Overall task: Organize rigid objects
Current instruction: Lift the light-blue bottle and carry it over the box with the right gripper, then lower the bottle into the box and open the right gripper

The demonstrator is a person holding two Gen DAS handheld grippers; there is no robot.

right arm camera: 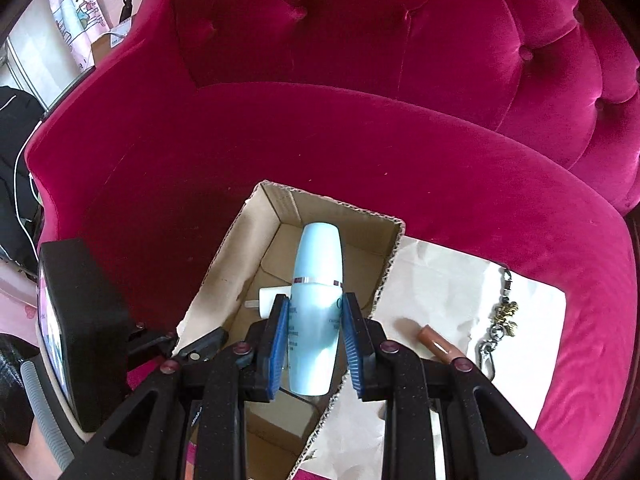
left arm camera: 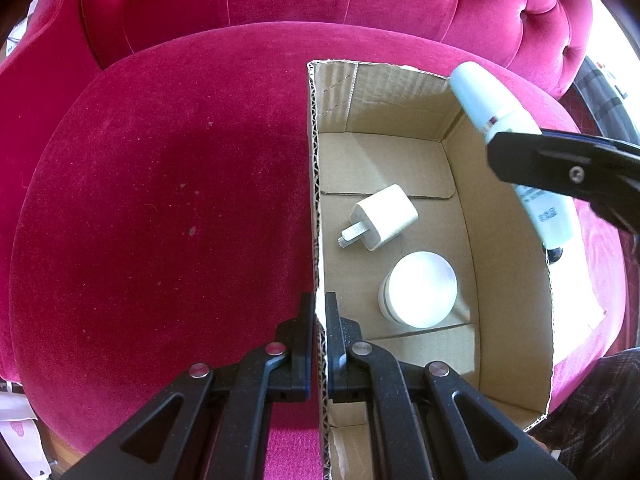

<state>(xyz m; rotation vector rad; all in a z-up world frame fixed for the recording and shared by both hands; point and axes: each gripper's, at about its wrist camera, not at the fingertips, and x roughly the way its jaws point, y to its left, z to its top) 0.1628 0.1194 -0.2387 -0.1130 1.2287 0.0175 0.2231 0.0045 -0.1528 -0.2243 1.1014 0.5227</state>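
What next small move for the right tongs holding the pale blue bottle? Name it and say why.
Probably lower the pale blue bottle into the cardboard box and release. The right tongs hold it above the open box, whose wall the left tongs pinch. Aim for the bare floor at the far end, away from the white charger and round white jar.

Magenta velvet tufted armchair (left arm camera: pixel 160 200), buttoned backrest (right arm camera: pixel 460 40) behind the seat. Crumpled pale paper sheet (right arm camera: pixel 440 280) lies on the seat cushion. Far left of right wrist view: Hello Kitty printed bag (right arm camera: pixel 76 12), black garment (right arm camera: pixel 16 168) with white cord.
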